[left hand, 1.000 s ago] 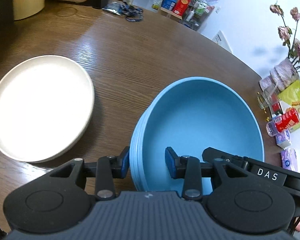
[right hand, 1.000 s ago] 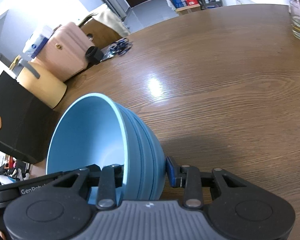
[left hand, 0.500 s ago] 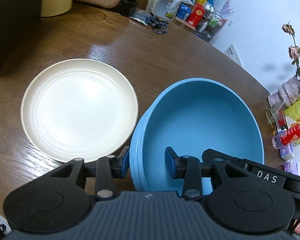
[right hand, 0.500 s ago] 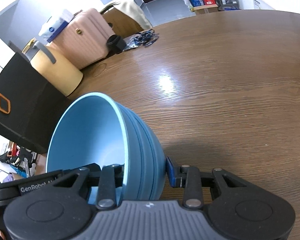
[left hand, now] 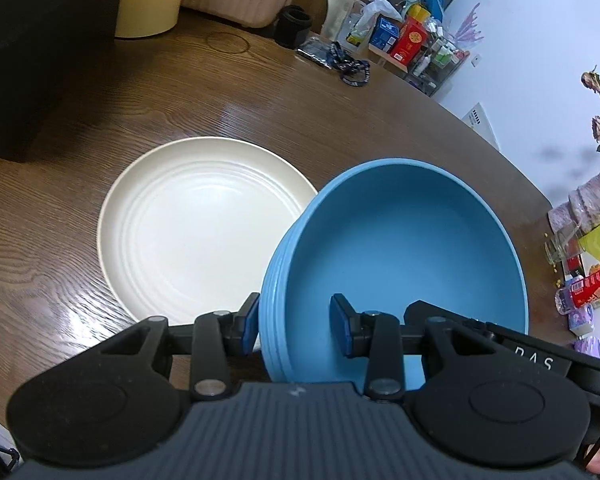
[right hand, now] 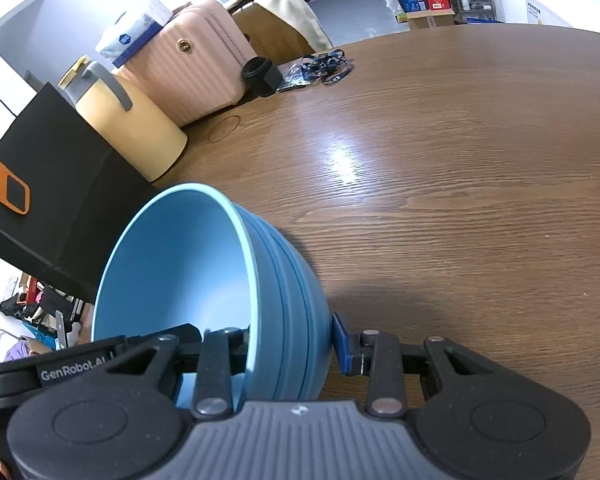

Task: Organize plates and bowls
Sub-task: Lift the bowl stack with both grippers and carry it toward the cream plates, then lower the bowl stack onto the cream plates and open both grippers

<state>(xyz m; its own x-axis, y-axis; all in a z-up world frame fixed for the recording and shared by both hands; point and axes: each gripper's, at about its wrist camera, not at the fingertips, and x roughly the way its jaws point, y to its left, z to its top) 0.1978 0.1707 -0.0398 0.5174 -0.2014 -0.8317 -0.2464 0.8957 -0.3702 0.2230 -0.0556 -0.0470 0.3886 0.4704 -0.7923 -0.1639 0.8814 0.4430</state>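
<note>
A stack of blue bowls [left hand: 404,256] is held between both grippers above the wooden table. My left gripper [left hand: 296,326] is shut on the stack's near rim, one finger inside and one outside. My right gripper [right hand: 296,346] is shut on the opposite rim of the same stack [right hand: 172,276] in the same way. A cream plate [left hand: 196,224] lies flat on the table just left of the bowls in the left wrist view, and the stack's edge overlaps it. The plate does not show in the right wrist view.
A black box [right hand: 40,184], a yellow canister [right hand: 128,128] and a pink suitcase [right hand: 192,60] stand along the table's far left side. A black cup [left hand: 292,30] and lanyards [left hand: 348,66] lie farther back. Glass, packets and dried flowers [left hand: 588,248] sit at the right edge.
Both grippers have carried the bowl stack leftward toward the cream plate. The plate now sits closer to centre and is partly overlapped by the stack. The grips are unchanged.
</note>
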